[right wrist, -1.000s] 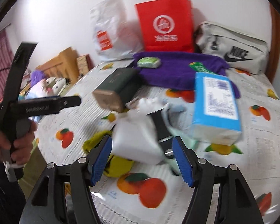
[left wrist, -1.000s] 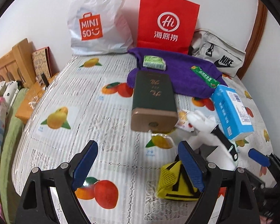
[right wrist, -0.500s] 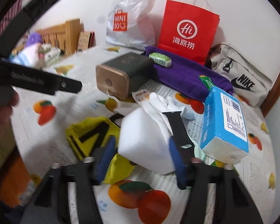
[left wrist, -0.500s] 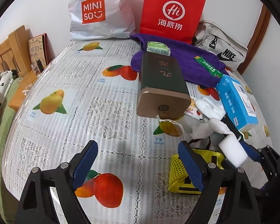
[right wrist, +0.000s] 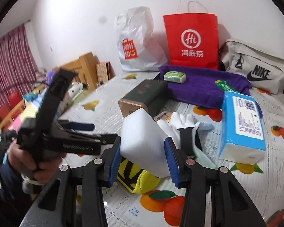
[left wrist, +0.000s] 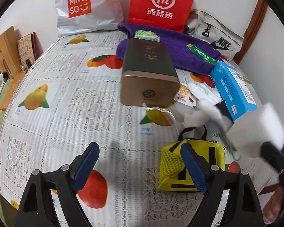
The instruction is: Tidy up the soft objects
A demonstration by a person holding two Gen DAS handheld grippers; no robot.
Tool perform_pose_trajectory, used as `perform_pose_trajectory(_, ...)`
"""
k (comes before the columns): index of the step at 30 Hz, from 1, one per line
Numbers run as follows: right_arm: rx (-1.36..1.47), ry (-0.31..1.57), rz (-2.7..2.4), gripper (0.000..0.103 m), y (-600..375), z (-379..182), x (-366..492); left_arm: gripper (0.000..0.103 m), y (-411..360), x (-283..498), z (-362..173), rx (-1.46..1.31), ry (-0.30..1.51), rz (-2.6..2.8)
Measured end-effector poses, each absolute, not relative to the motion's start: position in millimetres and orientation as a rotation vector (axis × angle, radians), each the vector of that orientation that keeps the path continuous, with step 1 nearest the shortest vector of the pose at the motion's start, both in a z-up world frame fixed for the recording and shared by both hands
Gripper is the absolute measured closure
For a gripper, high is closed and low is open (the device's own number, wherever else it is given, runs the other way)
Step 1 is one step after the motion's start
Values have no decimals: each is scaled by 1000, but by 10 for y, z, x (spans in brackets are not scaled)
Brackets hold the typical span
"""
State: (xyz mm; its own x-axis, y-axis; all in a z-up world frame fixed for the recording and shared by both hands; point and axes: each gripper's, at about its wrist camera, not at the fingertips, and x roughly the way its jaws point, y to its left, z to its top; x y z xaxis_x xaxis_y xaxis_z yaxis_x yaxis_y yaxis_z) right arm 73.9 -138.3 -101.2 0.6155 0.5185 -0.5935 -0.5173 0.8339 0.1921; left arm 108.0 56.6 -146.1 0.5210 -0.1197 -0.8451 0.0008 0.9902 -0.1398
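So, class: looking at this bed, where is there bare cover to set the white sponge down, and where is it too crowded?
Free: the fruit-print cover left of the dark green box, running back to the Miniso bag. Crowded: the right side, where the yellow pouch, white gloves, blue tissue pack and purple towel lie close together.

Each handheld gripper, the left gripper and the right gripper, is built from matte black angular arms pierced by slotted cut-outs and joined by round silver screws. The fingers are faced with long blue pads of fine ribbed texture, edged in black. In the right wrist view, pale lettering, too blurred to be read, is printed along the black side bar of the left gripper, a dark blue sleeve is worn at the person's wrist, and a pale grey handle end is seen below the hand.
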Motion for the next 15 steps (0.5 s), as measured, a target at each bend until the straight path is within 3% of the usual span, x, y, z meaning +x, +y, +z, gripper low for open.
perform_pose_trajectory(5, 121, 654, 610, 59, -1675, -853, 663, 16, 450, 1059, -1489, -115, 1027, -106)
perform_pose_trajectory(12, 37, 649, 440, 59, -2012, -897, 569, 16, 246, 1049, -1616, -75, 1050, -139)
perform_pose_trajectory(15, 46, 687, 371, 59, -2201, -1012, 593, 25, 190, 1037, -1714, -50, 1059, -138)
